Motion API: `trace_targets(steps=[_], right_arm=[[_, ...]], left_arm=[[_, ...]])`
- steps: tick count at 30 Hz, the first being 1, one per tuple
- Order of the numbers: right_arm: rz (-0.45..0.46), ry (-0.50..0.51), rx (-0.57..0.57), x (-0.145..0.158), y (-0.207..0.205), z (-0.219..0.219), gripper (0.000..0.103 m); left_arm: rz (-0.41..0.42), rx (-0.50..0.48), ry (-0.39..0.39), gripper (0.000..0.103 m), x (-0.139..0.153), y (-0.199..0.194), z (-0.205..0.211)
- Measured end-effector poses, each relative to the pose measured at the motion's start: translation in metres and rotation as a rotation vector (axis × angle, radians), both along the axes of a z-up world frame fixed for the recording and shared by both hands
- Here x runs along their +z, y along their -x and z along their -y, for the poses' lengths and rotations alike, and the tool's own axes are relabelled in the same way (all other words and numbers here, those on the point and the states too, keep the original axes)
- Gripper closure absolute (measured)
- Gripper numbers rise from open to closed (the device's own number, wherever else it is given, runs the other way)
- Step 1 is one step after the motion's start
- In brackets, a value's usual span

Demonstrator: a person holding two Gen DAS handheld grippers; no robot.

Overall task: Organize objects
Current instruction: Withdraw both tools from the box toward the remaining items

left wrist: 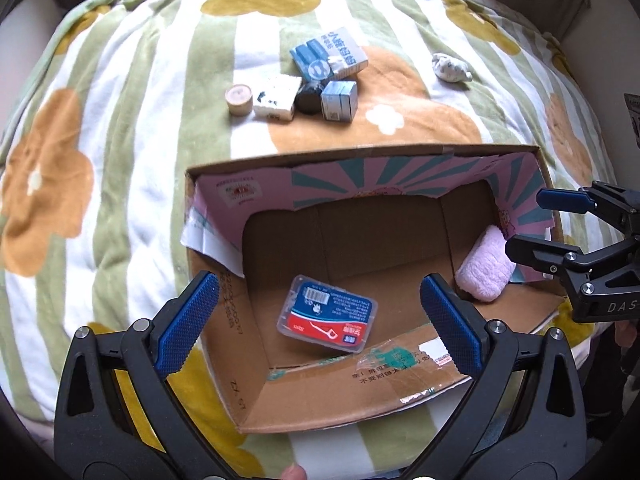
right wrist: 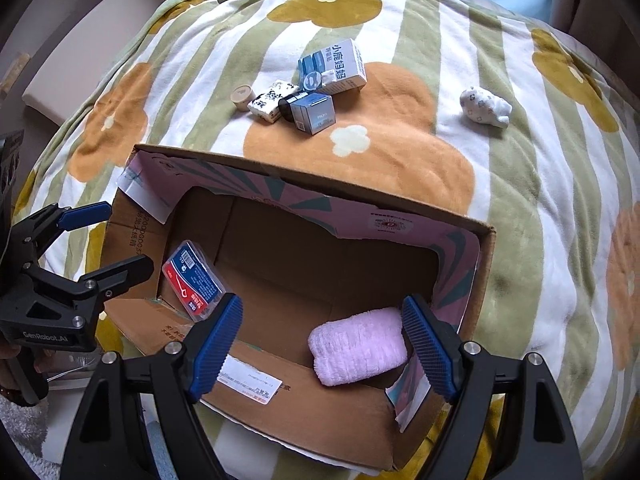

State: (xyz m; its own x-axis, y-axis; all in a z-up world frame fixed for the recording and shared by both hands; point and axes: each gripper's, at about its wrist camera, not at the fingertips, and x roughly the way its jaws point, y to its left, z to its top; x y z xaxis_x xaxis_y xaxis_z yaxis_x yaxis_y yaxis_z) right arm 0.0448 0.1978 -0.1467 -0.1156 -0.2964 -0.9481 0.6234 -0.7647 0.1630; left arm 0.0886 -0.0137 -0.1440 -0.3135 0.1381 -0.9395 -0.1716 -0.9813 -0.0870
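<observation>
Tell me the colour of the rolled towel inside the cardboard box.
Pale pink; the rolled towel shows best in the right wrist view.

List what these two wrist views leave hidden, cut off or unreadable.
- Black round object: both views, mostly covered by the small blue-grey box and the patterned white box; its identity is unclear.
- Small print on the floss pick case: too small in the left view, partly behind the right gripper's finger in the right view.
- Cardboard box near corner: right view, hidden behind the fingers.
- Pink towel: left view, partly blocked by the right gripper.
</observation>
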Motion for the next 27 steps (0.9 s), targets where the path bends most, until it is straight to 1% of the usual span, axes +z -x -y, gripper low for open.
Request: trace_targets(steps=[5, 15, 22, 27], right_arm=[[-0.011, 0.01, -0.016, 0.007, 0.002, 0.006, 0.024], [-0.042, 0.025, -0.066, 0.025, 0.01, 0.011, 0.024], [-0.092, 0.072, -0.106, 0.051, 0.027, 0.021, 0.024], [-0.134, 0.092, -0.067, 0.068, 0.051, 0.041, 0.024]], left_arm=[[-0.015, -0.044, -0.018, 0.003, 0.011, 0.007, 0.0], [-0.056, -0.062, -0.07, 0.003, 0.032, 0.023, 0.013], [-0.102, -0.089, -0.065, 0.003, 0.05, 0.049, 0.034], [-0.157, -0.175, -0.026, 0.003, 0.061, 0.082, 0.051]])
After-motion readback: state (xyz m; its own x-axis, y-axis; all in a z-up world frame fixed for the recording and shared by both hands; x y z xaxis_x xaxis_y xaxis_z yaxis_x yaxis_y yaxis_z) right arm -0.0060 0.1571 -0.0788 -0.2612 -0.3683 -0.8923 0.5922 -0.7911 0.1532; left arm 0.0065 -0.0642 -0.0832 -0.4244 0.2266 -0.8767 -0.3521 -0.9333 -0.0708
